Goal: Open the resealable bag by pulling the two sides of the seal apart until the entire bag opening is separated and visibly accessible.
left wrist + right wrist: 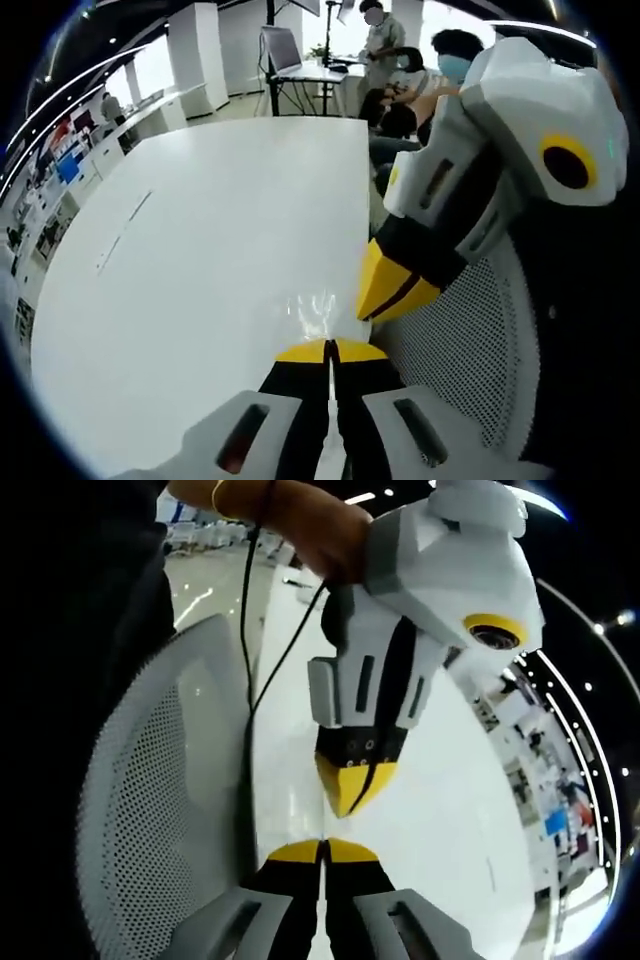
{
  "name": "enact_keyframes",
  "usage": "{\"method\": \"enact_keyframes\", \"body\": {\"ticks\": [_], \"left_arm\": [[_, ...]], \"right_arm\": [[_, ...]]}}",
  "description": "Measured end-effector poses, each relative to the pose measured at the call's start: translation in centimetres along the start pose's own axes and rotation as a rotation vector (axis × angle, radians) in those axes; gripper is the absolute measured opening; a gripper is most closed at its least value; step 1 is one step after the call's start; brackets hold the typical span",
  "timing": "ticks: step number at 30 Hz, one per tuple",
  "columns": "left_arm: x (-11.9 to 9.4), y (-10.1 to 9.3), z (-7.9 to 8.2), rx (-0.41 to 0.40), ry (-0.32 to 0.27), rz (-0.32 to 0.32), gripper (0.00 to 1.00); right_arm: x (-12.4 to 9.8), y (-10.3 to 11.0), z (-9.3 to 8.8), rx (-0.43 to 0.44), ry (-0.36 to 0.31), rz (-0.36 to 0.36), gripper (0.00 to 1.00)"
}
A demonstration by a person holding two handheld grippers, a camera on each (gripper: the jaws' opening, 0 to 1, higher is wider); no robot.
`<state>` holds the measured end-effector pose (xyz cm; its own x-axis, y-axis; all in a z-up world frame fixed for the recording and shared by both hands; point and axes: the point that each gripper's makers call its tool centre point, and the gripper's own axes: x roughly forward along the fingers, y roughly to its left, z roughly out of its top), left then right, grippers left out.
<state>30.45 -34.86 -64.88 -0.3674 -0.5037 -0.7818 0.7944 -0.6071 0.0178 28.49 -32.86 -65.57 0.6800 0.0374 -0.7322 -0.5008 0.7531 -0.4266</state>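
Clenched jaws are seen on both grippers: the left gripper (331, 352) and the right gripper (323, 851) each pinch a thin edge of the clear resealable bag (318, 308), held between them just above the white bench (200, 250). The pulling-apart step is judged to be under way; next, the two sides should be drawn steadily apart. A mesh chair (470, 340) is beside the bench; seated people (420, 90) and desks are seen farther off.
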Motion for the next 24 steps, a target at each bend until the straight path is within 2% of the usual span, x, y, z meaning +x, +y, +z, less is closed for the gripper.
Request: {"method": "enact_keyframes", "body": {"ticks": [3, 7, 11, 15, 18, 19, 20, 24], "left_arm": [[-0.3, 0.8, 0.7, 0.03, -0.029, 0.056, 0.0], [-0.8, 1.4, 1.5, 0.025, -0.077, 0.102, 0.0], [-1.1, 1.8, 1.7, 0.036, -0.089, 0.129, 0.0], [-1.9, 2.7, 2.7, 0.063, -0.137, 0.23, 0.0], [-2.0, 2.1, 3.4, 0.113, -0.155, 0.237, 0.0], [-1.6, 1.5, 2.9, 0.166, -0.1, 0.221, 0.0], [-1.5, 1.4, 2.9, 0.189, -0.094, 0.228, 0.0], [-1.1, 0.8, 3.1, 0.168, -0.117, 0.199, 0.0]], "right_arm": [[0.2, 0.3, 0.0, -0.005, 0.002, 0.018, 0.0], [0.2, 0.4, -0.1, -0.015, 0.005, 0.018, 0.0], [0.1, 0.3, 0.1, -0.011, -0.002, 0.011, 0.0], [0.1, 0.1, 0.3, -0.004, -0.011, 0.006, 0.0], [0.2, -0.4, 0.3, 0.022, -0.005, -0.012, 0.0], [0.2, -0.4, 0.2, 0.024, -0.003, -0.01, 0.0], [0.2, -0.3, 0.2, 0.026, -0.002, -0.008, 0.0], [0.4, -0.7, 0.3, 0.032, -0.007, -0.03, 0.0]]}}
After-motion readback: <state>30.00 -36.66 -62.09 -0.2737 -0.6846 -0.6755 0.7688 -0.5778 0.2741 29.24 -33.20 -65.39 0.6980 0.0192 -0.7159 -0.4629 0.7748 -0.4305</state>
